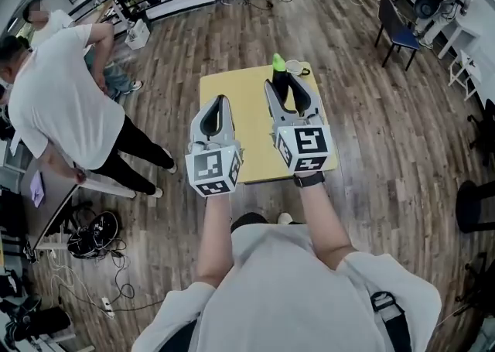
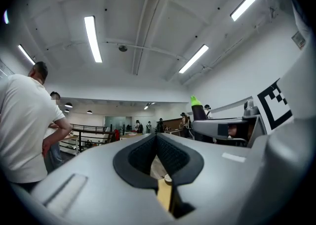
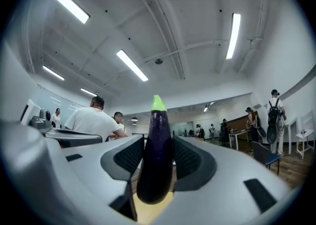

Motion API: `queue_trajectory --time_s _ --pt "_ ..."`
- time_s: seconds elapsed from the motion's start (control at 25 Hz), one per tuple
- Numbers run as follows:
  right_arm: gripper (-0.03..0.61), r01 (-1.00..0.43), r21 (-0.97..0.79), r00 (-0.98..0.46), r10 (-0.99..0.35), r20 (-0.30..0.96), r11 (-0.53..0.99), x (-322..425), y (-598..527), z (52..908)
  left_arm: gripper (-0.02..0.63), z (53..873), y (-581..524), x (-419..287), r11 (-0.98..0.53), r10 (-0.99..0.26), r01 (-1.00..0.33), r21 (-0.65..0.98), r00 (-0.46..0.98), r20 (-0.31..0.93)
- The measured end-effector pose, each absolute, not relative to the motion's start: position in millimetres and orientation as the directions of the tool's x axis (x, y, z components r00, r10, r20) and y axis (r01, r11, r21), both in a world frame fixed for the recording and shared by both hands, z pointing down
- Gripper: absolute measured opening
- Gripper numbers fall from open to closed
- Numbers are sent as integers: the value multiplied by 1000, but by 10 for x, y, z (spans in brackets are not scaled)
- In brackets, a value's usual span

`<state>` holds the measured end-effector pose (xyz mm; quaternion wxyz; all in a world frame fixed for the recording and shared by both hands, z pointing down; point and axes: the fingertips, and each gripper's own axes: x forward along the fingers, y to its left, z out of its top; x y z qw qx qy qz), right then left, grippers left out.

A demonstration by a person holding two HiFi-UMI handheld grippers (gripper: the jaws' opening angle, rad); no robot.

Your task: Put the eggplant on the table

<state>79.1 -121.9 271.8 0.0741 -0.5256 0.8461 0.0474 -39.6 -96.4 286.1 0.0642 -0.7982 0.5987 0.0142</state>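
I have the right gripper clamped on the dark purple eggplant with the bright green cap: in the right gripper view its jaws press on the glossy body from both sides. The eggplant lies lengthwise between them, with the green cap poking out past the tips and the rounded end toward the camera.

From the head view, that gripper is over the far right part of the square yellow surface. The eggplant is carried in the jaws rather than lying on the yellow top, and its cap shows near the far edge.

My left gripper sits just beside the right one, over the near left part of the same surface. Its jaws are together at the tips with nothing between them.

The surface stands on a wooden plank floor. A person in a white T-shirt and dark trousers stands off to the left, well apart from the surface, and a blue chair stands at the far right.
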Motion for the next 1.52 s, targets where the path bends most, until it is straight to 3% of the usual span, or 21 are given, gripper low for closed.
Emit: queue_trajectory --time_s 0.72,1.24,1.52 --pt "181 -868 -9 -495 -864 90 496 215 -3065 3747 9 3721 -2856 -1010 -252 -966 -968 11 252 64" --pt "181 -881 -37 -463 -842 278 472 -44 -3716 4583 9 4459 -3488 -1378 -275 -940 -960 57 281 192" --pt "181 -879 -52 -459 -810 365 474 -142 -4002 4986 9 4693 -3836 -1345 -327 -920 -939 104 341 192"
